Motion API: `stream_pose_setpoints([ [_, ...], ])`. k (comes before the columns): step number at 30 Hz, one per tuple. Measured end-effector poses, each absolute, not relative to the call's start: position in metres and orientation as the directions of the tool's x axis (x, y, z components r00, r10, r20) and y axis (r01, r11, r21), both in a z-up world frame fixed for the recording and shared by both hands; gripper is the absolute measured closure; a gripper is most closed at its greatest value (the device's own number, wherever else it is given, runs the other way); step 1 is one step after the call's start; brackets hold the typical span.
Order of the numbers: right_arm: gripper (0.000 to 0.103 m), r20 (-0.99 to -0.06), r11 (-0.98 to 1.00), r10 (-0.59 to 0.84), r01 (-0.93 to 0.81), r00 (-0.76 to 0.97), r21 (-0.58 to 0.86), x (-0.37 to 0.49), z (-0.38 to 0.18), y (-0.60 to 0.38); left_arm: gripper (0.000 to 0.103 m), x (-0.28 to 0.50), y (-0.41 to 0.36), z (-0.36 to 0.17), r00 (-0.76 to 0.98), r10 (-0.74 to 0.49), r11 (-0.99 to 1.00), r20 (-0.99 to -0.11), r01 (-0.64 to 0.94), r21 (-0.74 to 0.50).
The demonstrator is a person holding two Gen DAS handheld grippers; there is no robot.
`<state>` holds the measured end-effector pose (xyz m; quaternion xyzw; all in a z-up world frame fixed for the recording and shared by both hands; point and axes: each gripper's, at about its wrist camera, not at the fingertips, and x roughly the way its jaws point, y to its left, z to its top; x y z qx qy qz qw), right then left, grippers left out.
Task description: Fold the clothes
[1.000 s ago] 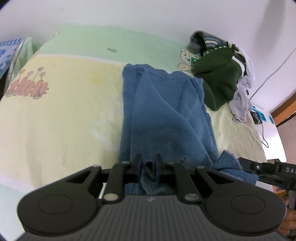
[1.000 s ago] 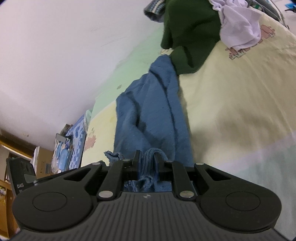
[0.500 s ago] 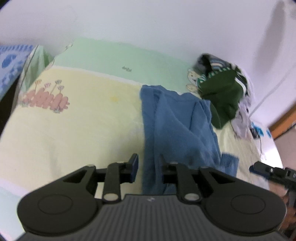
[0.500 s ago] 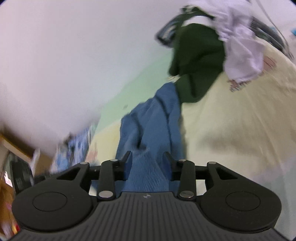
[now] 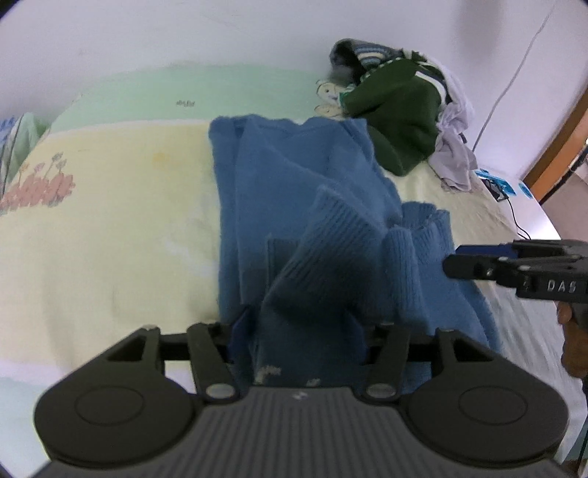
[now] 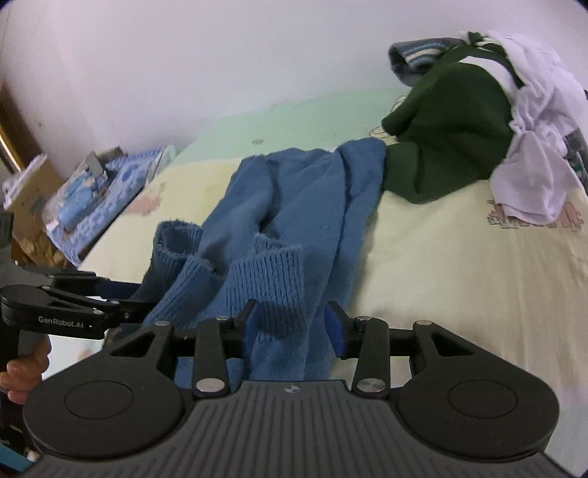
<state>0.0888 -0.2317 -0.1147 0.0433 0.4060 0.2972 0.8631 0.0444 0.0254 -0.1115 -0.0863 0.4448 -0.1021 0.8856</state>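
Sweater (image 5: 294,191) lies half folded on our bed (image 5: 103,228); both grippers (image 5: 299,332) (image 6: 292,325) have just opened, letting go; pile (image 6: 452,139) waits.

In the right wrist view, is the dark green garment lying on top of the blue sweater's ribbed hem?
No, the green garment sits in the far pile, well beyond the blue sweater's ribbed hem.

Plain white wall (image 5: 257,33) behind a bed (image 5: 92,257) spread with a pale yellow and mint-green sheet (image 6: 459,275), printed with small flowers and cartoon figures. Thin cable (image 5: 514,73) running down the wall at the right, toward a dark cord on the mattress edge. Wooden door frame (image 5: 562,147) at the far right. Brown wooden furniture (image 6: 22,147) at the left, blue patterned fabric (image 6: 99,198) beside it. Soft, even daylight, no hard shadows.
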Motion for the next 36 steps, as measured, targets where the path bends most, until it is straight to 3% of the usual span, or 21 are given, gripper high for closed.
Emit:
stream_pose_setpoints([
  [2, 0.061, -0.68, 0.812, 0.557, -0.485, 0.476, 0.326, 0.091, -0.12, -0.229, 0.05, 0.044, 0.025, -0.112, 0.584, -0.252, 0.965, -0.771, 0.096, -0.243],
  [4, 0.06, -0.677, 0.804, 0.568, -0.493, 0.469, 0.333, 0.09, -0.122, -0.225, 0.071, 0.04, 0.024, -0.111, 0.595, -0.247, 0.967, -0.764, 0.097, -0.237],
  [5, 0.06, -0.676, 0.803, 0.568, -0.498, 0.471, 0.327, 0.089, -0.122, -0.223, 0.074, 0.037, 0.023, -0.11, 0.602, -0.244, 0.967, -0.76, 0.096, -0.235],
  [6, 0.064, -0.677, 0.804, 0.561, -0.507, 0.476, 0.31, 0.088, -0.121, -0.22, 0.08, 0.036, 0.022, -0.109, 0.609, -0.238, 0.969, -0.757, 0.094, -0.229],
  [7, 0.075, -0.676, 0.805, 0.557, -0.515, 0.483, 0.295, 0.086, -0.121, -0.219, 0.086, 0.034, 0.025, -0.108, 0.612, -0.236, 0.968, -0.755, 0.083, -0.236],
  [9, 0.084, -0.662, 0.805, 0.56, -0.517, 0.498, 0.292, 0.084, -0.116, -0.219, 0.09, 0.031, 0.03, -0.107, 0.618, -0.235, 0.966, -0.751, 0.061, -0.252],
  [17, 0.09, -0.645, 0.843, 0.53, -0.424, 0.55, 0.331, 0.087, -0.117, -0.234, 0.09, 0.025, 0.051, -0.108, 0.625, -0.22, 0.956, -0.749, -0.014, -0.293],
  [19, 0.09, -0.657, 0.855, 0.511, -0.409, 0.555, 0.319, 0.089, -0.126, -0.231, 0.082, 0.029, 0.048, -0.115, 0.617, -0.196, 0.965, -0.762, -0.017, -0.262],
  [21, 0.089, -0.668, 0.866, 0.492, -0.395, 0.559, 0.307, 0.091, -0.134, -0.229, 0.082, 0.031, 0.049, -0.12, 0.615, -0.187, 0.965, -0.766, -0.03, -0.26],
  [25, 0.085, -0.649, 0.864, 0.503, -0.349, 0.57, 0.363, 0.091, -0.142, -0.236, 0.08, 0.028, 0.052, -0.119, 0.612, -0.182, 0.966, -0.769, -0.036, -0.258],
  [28, 0.072, -0.625, 0.859, 0.509, -0.305, 0.592, 0.411, 0.089, -0.132, -0.252, 0.08, 0.025, 0.055, -0.111, 0.611, -0.188, 0.965, -0.769, -0.029, -0.26],
  [30, 0.072, -0.604, 0.832, 0.551, -0.327, 0.576, 0.448, 0.083, -0.122, -0.266, 0.08, 0.022, 0.059, -0.107, 0.613, -0.202, 0.961, -0.764, -0.028, -0.277],
  [35, 0.072, -0.684, 0.803, 0.585, -0.431, 0.436, 0.413, 0.048, -0.117, -0.263, 0.077, 0.007, 0.058, -0.102, 0.609, -0.227, 0.957, -0.76, -0.006, -0.291],
  [36, 0.072, -0.701, 0.797, 0.585, -0.45, 0.409, 0.403, 0.041, -0.117, -0.262, 0.072, 0.004, 0.056, -0.102, 0.603, -0.232, 0.958, -0.763, 0.005, -0.287],
])
